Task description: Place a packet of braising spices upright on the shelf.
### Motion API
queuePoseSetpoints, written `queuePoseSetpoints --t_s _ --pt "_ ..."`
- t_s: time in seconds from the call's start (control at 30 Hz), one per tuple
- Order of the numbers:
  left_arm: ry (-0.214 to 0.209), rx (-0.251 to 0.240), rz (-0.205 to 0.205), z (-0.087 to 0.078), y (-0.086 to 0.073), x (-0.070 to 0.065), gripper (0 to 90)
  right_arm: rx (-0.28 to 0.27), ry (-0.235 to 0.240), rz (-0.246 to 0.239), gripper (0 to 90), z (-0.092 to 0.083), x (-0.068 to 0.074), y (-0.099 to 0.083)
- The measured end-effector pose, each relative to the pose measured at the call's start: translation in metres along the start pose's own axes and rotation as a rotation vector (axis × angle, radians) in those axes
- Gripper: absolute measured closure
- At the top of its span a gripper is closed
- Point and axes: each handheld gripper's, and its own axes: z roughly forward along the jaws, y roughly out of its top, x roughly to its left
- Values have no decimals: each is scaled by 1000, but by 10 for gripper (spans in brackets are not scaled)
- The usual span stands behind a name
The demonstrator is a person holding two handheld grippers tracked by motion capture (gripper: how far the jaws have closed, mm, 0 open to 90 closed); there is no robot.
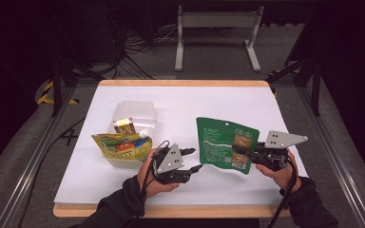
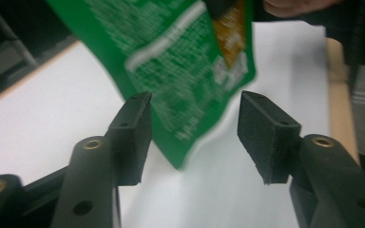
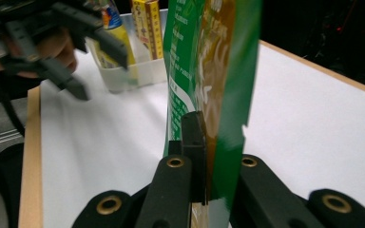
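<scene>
A green snack pouch (image 1: 221, 142) hangs upright just above the white table, right of centre. My right gripper (image 1: 240, 153) is shut on the pouch's right edge; in the right gripper view the jaws (image 3: 206, 142) pinch the green and brown foil (image 3: 209, 61) between the pads. My left gripper (image 1: 197, 159) stands open just left of the pouch's lower left corner. In the left gripper view the pouch's corner (image 2: 171, 61) hangs beyond the gap of the gripper (image 2: 195, 107), touching neither pad. The right gripper view also catches the left gripper (image 3: 102, 73), open, at upper left.
A clear plastic container (image 1: 138, 114) on the table's left half holds a small yellow box (image 1: 123, 126) and a yellow pouch (image 1: 121, 145). The white table top (image 1: 180, 102) has a wooden rim. A metal frame (image 1: 216, 28) stands on the floor behind.
</scene>
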Motion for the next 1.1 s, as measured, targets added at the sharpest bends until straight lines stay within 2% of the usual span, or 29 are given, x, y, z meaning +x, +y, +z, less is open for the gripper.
queuePoseSetpoints --t_s 0.07,0.13,0.17,0.27,0.3,0.33,0.37,0.4,0.47,0.5,0.6,0.63,0.67,0.77,0.9,0.97,1.0,1.03,1.1 --pt "-26 21 8 -3 -6 -6 409 -4 -18 -12 894 0 1 1" --pt "-58 40 14 -9 -14 -13 323 -8 -27 -5 894 1 1 2" --pt "-77 46 15 -12 -18 -15 323 -8 -28 -3 895 2 0 2" --pt "-66 75 25 -20 -27 -20 298 -21 -32 -11 894 4 1 4" --pt "-66 86 -1 -28 -35 -21 272 -36 -45 -19 894 5 2 7" --pt "-66 86 -1 -28 -35 -21 261 -41 -49 -20 894 5 2 8" --pt "-43 105 -38 -36 -43 -21 242 -50 -57 -20 895 6 2 11" --pt "-43 105 -38 -36 -43 -21 225 -57 -65 -16 894 6 2 12" --pt "-14 110 -101 -49 -54 -19 207 -77 -78 -5 895 9 0 16" --pt "-14 110 -101 -49 -54 -19 200 -77 -78 -5 895 9 0 16" --pt "27 118 -143 -64 -66 -16 190 -95 -100 7 895 18 -3 22" --pt "52 136 -147 -70 -72 -15 189 -98 -112 11 895 24 -4 25" --pt "52 136 -147 -70 -72 -15 187 -98 -112 11 895 24 -4 25" --pt "99 152 -172 -83 -85 -11 183 -106 -108 2 895 44 -6 36" --pt "128 145 -201 -95 -99 -8 175 -114 -100 -3 895 71 -5 51" --pt "140 143 -209 -98 -102 -8 172 -116 -97 -5 895 76 -4 53" --pt "150 137 -229 -101 -107 -7 172 -122 -91 -1 895 81 -4 56" --pt "173 133 -263 -104 -112 -6 167 -134 -86 11 895 94 -2 62" --pt "182 128 -277 -105 -114 -5 164 -139 -84 13 895 98 -1 64"
